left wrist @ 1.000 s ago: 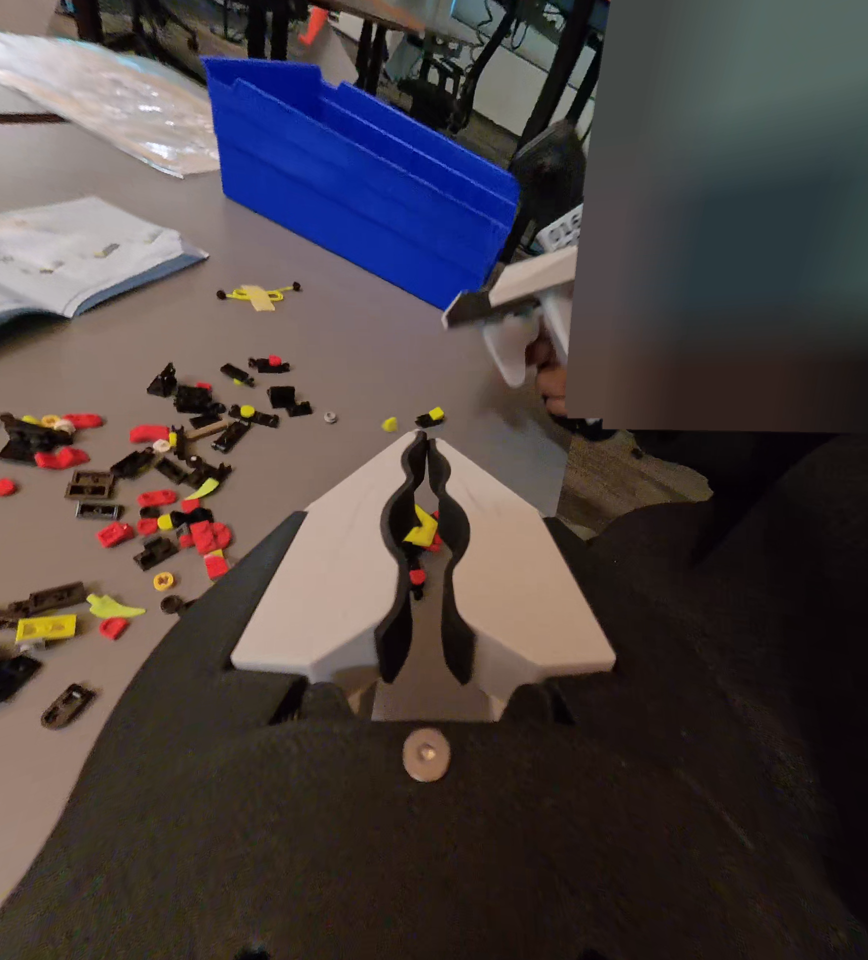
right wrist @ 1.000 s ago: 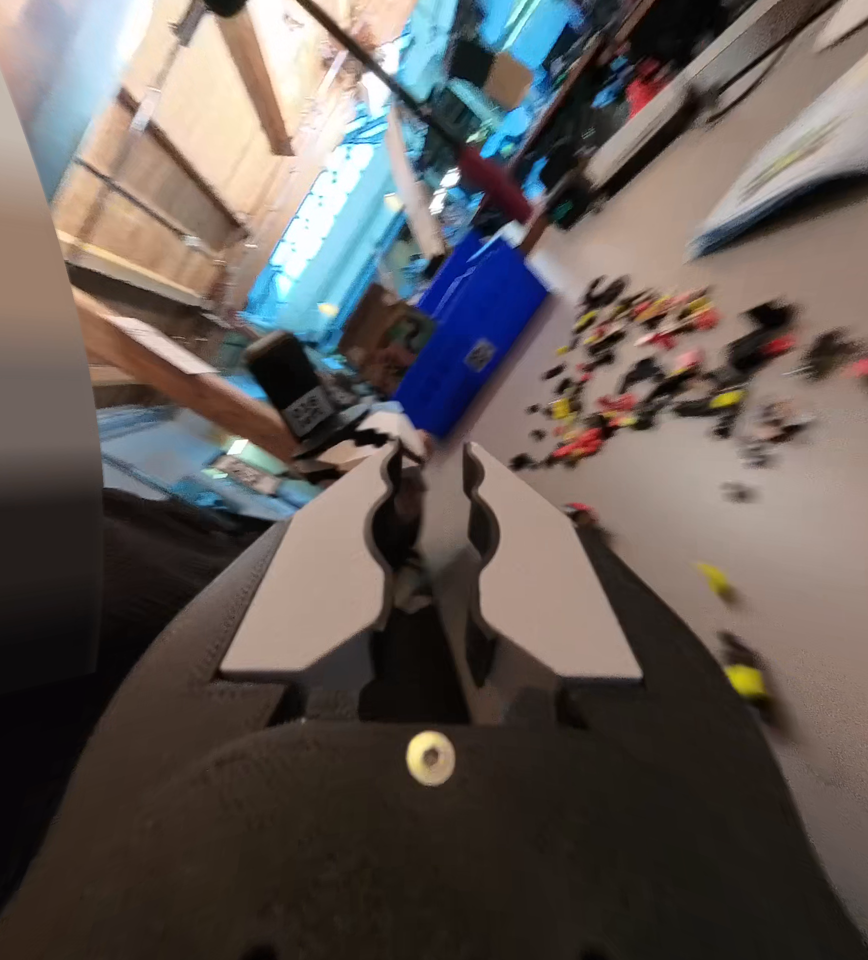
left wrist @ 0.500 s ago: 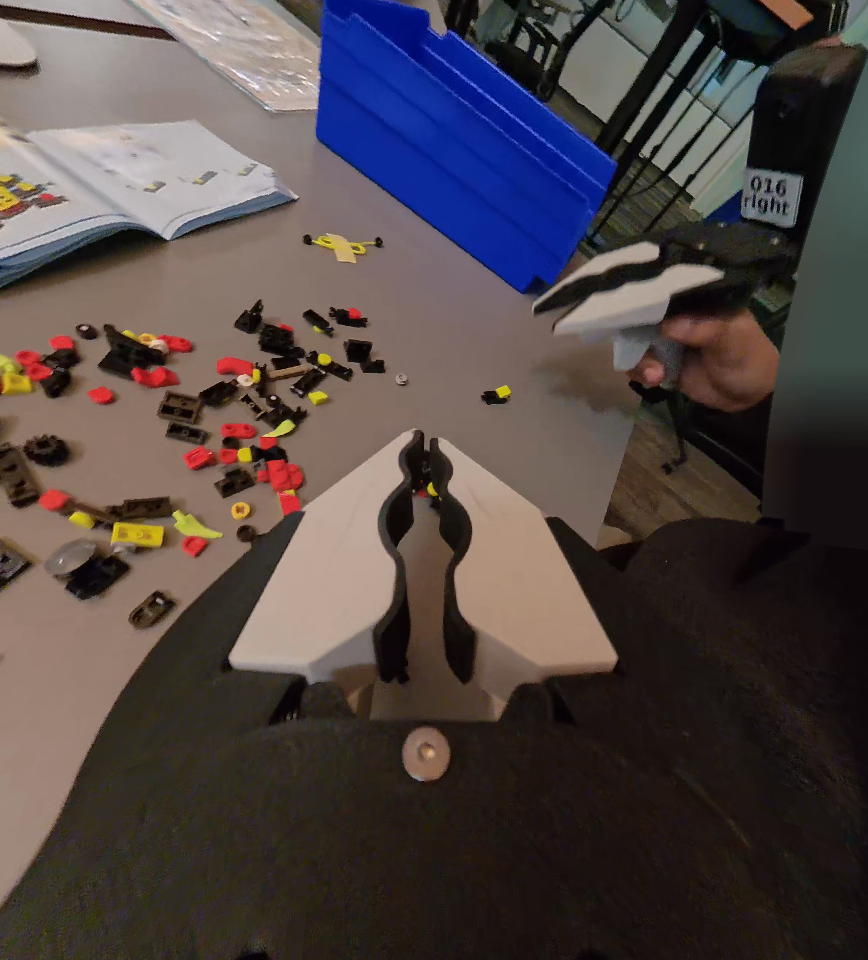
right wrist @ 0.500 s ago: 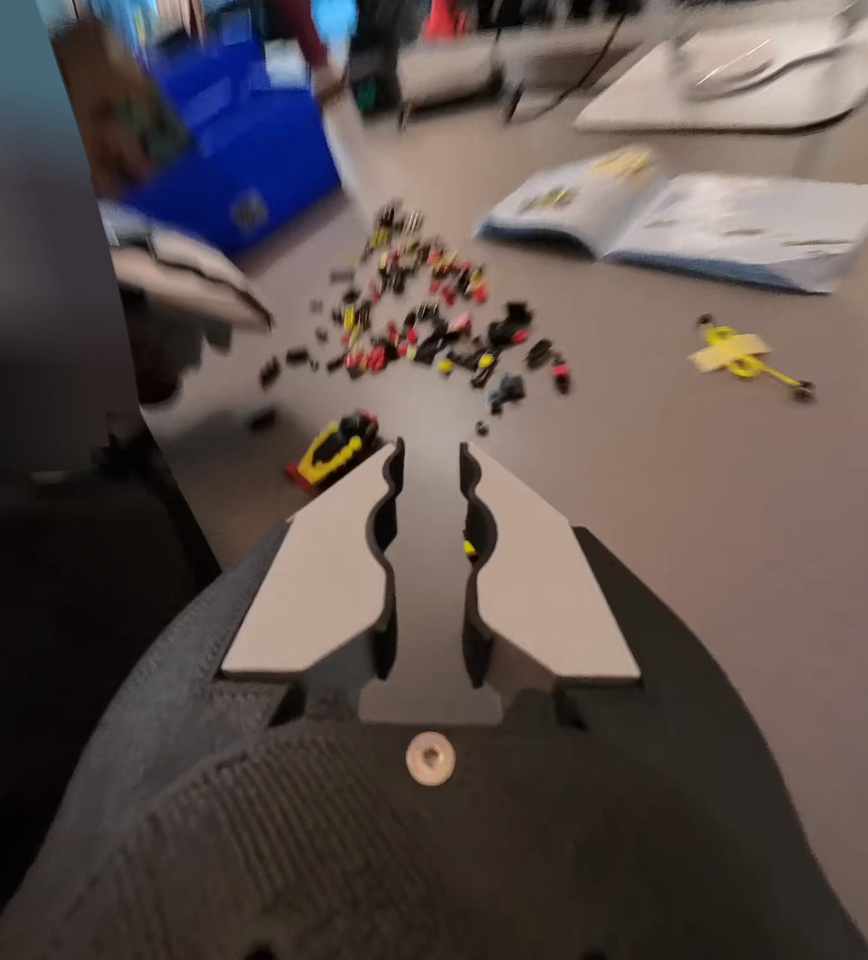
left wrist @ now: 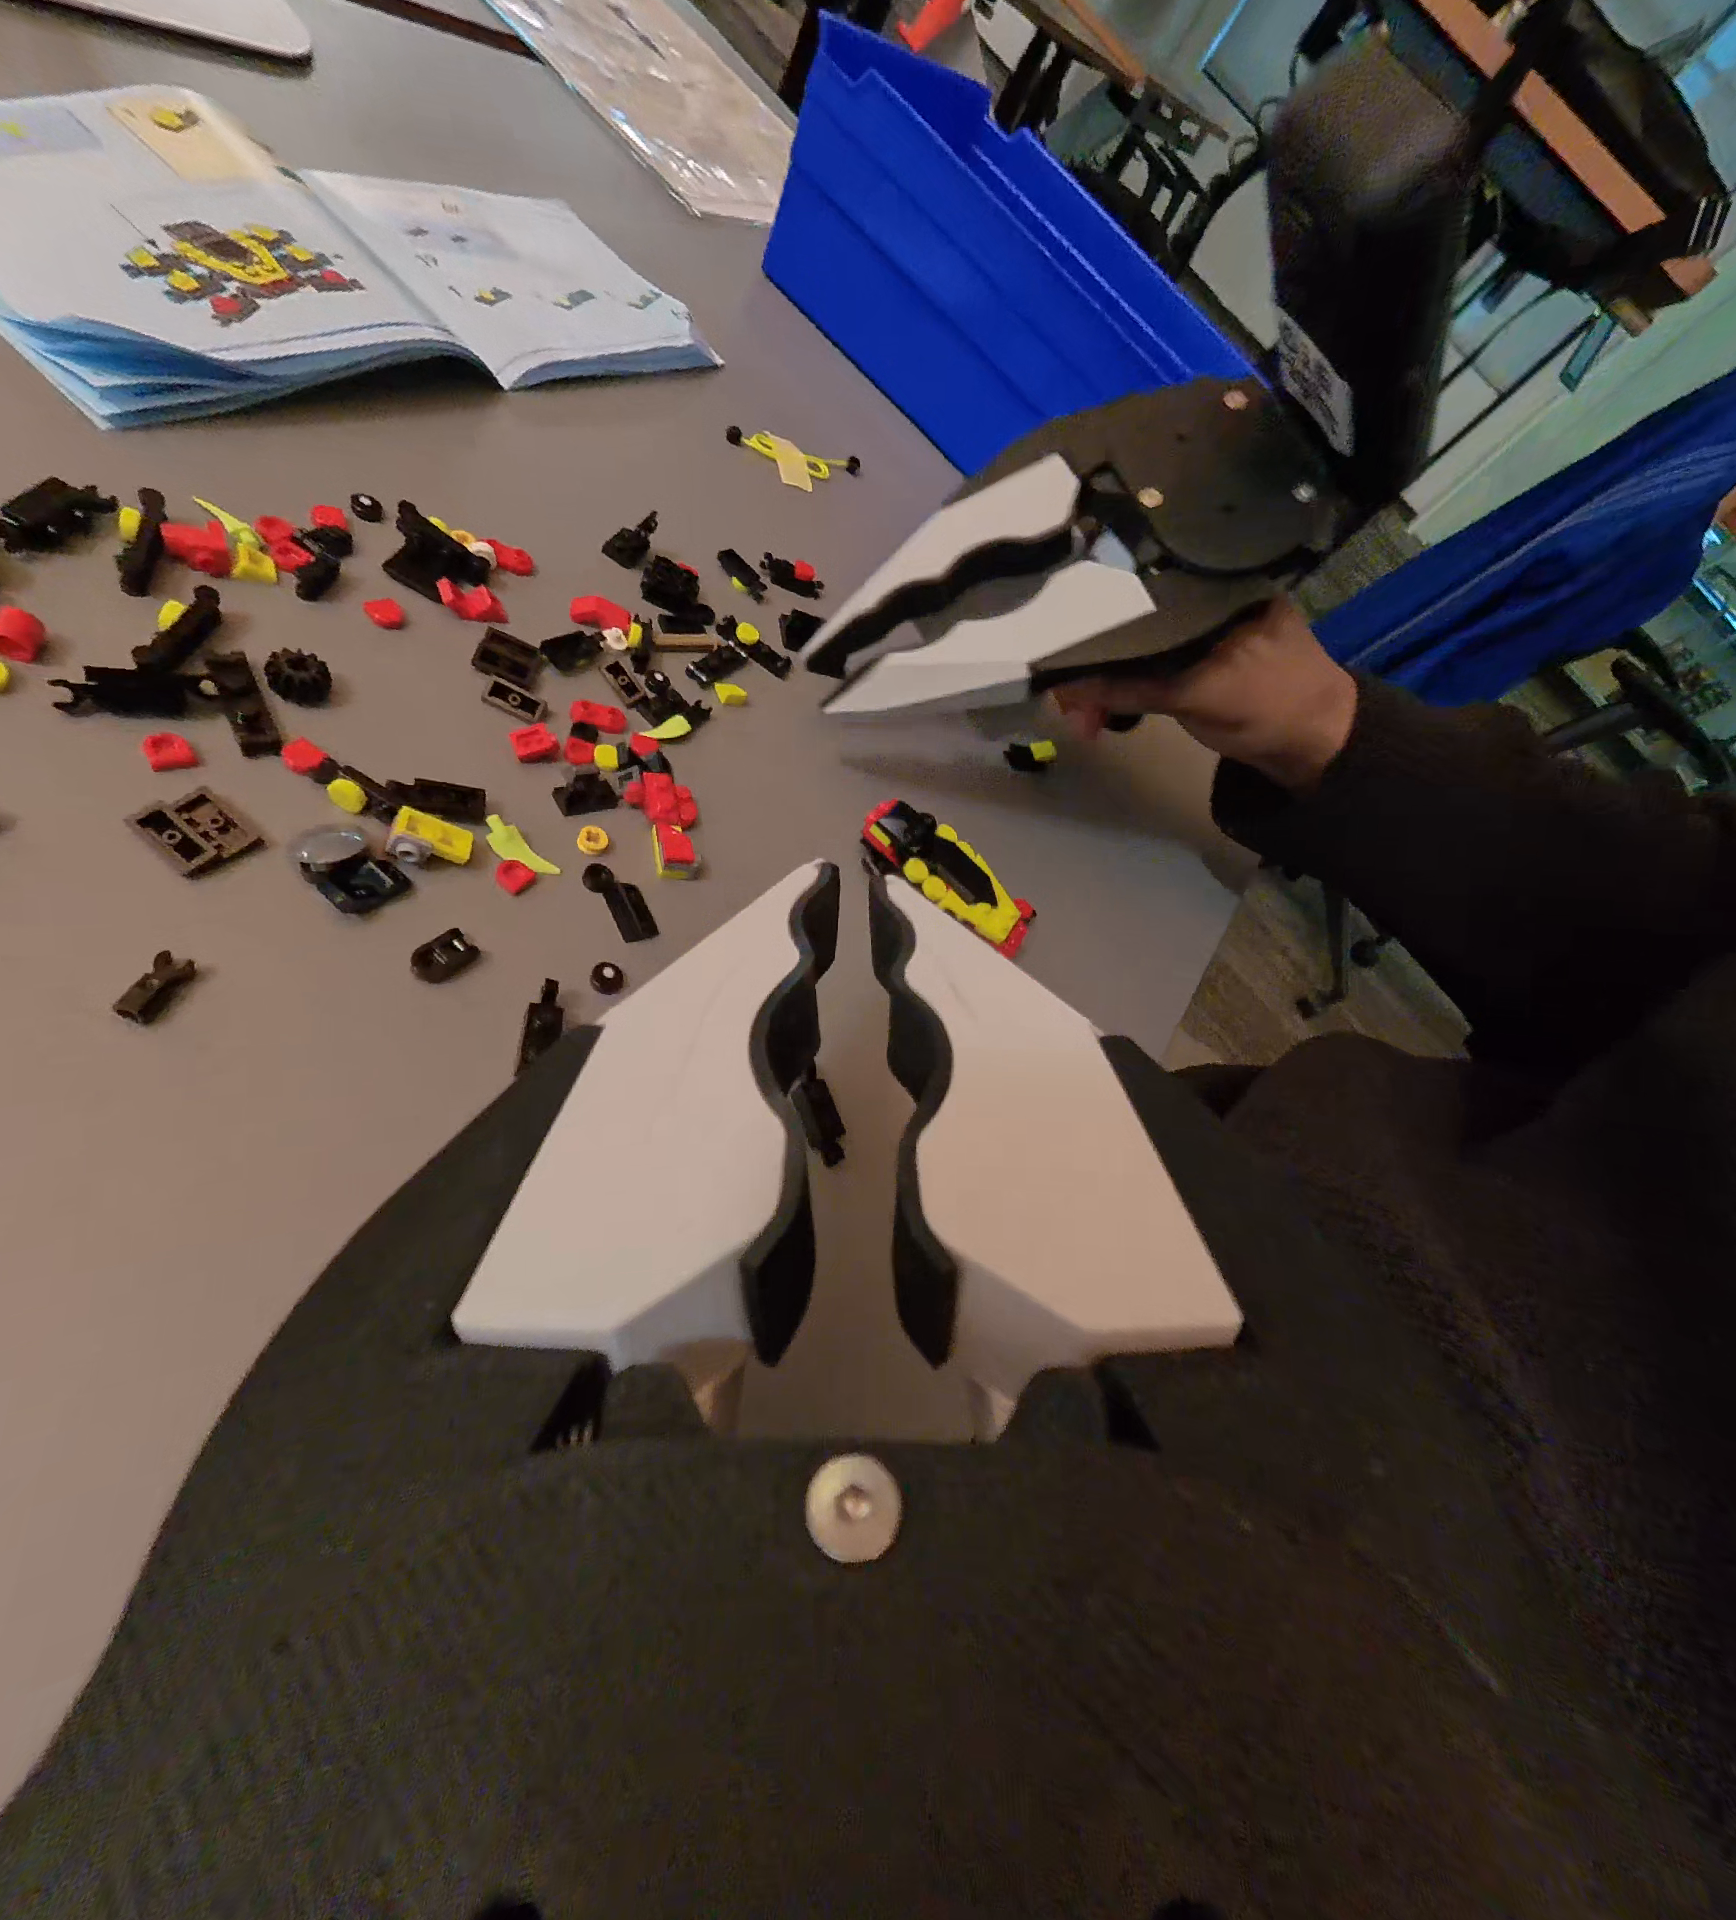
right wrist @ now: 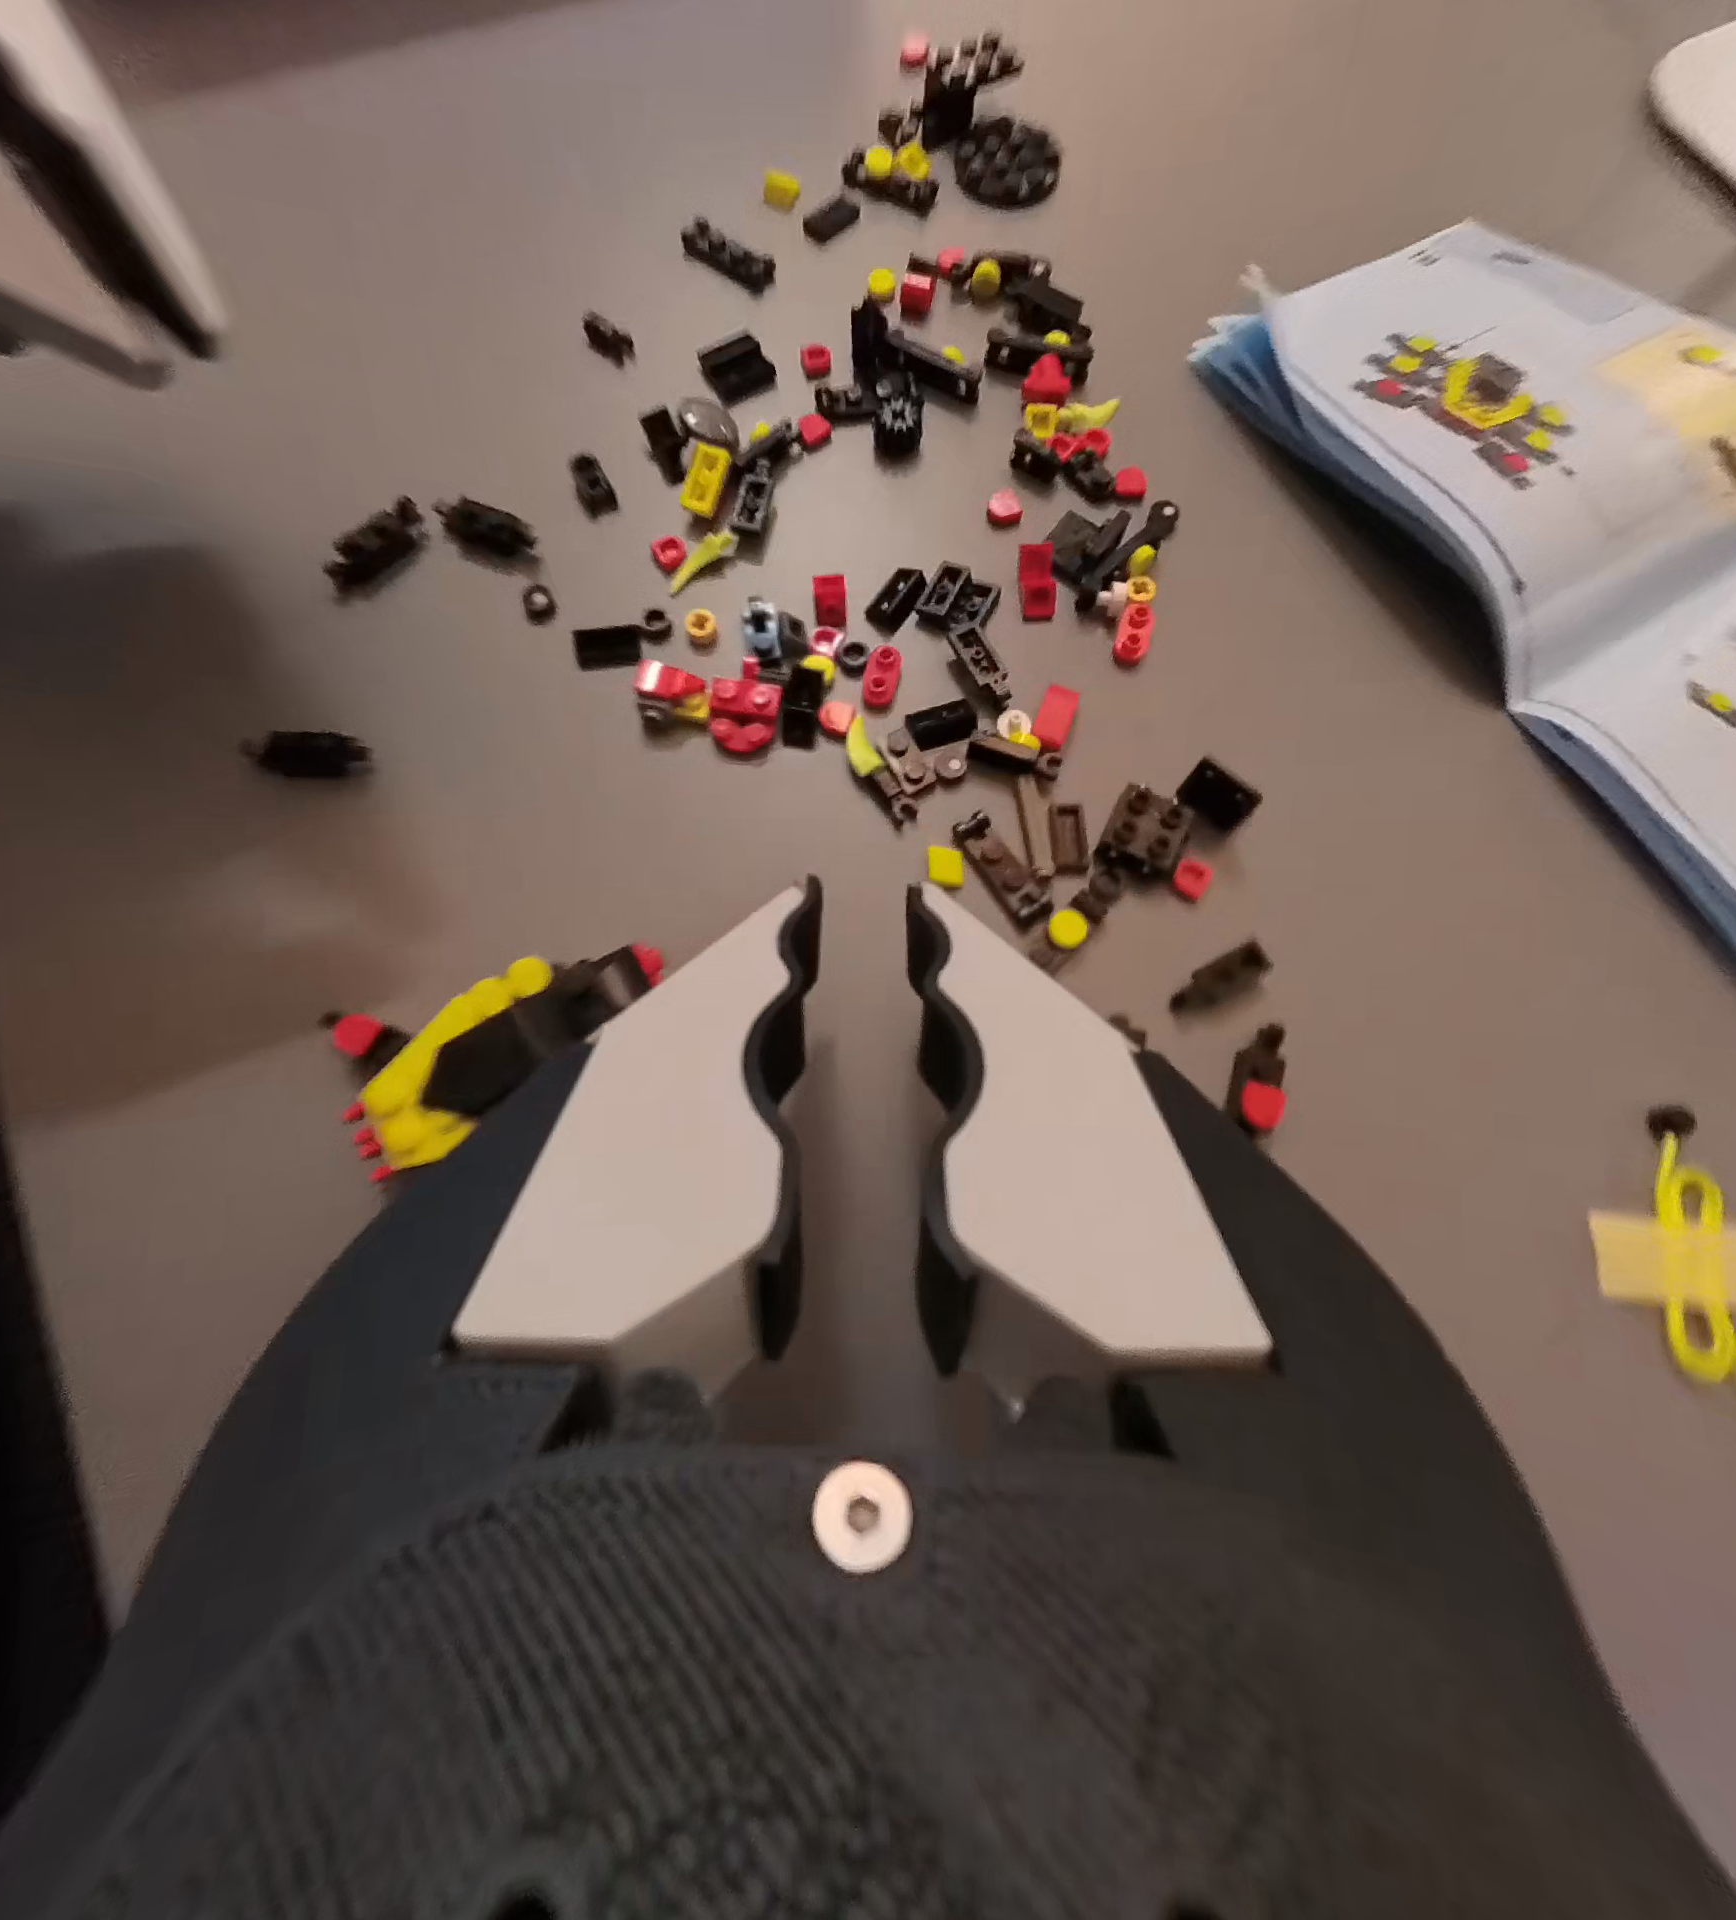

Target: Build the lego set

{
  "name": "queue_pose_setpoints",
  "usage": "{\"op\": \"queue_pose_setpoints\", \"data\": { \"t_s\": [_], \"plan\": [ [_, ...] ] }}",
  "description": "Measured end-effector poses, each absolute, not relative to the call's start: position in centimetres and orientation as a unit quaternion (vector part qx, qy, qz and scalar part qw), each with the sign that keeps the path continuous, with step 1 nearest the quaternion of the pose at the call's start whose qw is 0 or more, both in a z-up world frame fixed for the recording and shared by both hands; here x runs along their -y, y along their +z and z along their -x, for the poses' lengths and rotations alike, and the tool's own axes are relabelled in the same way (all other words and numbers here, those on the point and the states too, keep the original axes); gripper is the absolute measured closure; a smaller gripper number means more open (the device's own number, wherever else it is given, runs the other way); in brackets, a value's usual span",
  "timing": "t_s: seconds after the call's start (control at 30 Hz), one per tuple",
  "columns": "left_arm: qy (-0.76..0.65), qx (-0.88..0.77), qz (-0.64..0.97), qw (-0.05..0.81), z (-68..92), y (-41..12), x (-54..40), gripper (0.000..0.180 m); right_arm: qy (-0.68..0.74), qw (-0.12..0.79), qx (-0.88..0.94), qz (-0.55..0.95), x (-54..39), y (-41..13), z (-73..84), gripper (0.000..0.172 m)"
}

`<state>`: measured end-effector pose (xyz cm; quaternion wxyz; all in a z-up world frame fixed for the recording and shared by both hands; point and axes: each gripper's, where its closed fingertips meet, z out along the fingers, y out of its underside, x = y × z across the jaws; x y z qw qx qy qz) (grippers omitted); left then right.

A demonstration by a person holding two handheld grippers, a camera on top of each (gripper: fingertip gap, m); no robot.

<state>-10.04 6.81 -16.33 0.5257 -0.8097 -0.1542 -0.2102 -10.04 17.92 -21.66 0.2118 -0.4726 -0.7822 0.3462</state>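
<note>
Grey table (left wrist: 220, 1195) strewn with toy bricks (left wrist: 573, 717) ahead of both grippers; blue bin (left wrist: 947, 291) beyond. Left gripper (left wrist: 851, 883) and right gripper (right wrist: 862, 902) both released, holding nothing

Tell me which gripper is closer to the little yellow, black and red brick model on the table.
Left. The left gripper has its fingertips right beside the brick model, which lies just off their right side. The right gripper hangs farther back, above the table, nearer the loose bricks.

The light is soft and a bit dim. The left view is sharp. The right view is smeared with blur, most at its edges. Both views bend outward like a fishbowl.
</note>
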Motion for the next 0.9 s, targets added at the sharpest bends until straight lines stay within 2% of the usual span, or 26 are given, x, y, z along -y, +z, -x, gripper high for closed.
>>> {"op": "queue_pose_setpoints", "data": {
  "t_s": [0.2, 0.43, 0.9],
  "plan": [
    [-0.216, 0.133, 0.827, 0.501, 9.1, -17.5, -6.8, 0.177, 0.313, 0.213, 0.798, 0.469, -18.6, -22.8, 11.7, 0.158],
    [-0.206, 0.155, 0.834, 0.487, 10.1, -18.5, -6.7, 0.177, 0.288, 0.202, 0.817, 0.457, -18.4, -23.9, 12.3, 0.167],
    [-0.198, 0.173, 0.849, 0.459, 10.7, -19.9, -6.6, 0.177, 0.329, 0.213, 0.802, 0.451, -16.6, -21.2, 10.9, 0.172]
  ]
}}
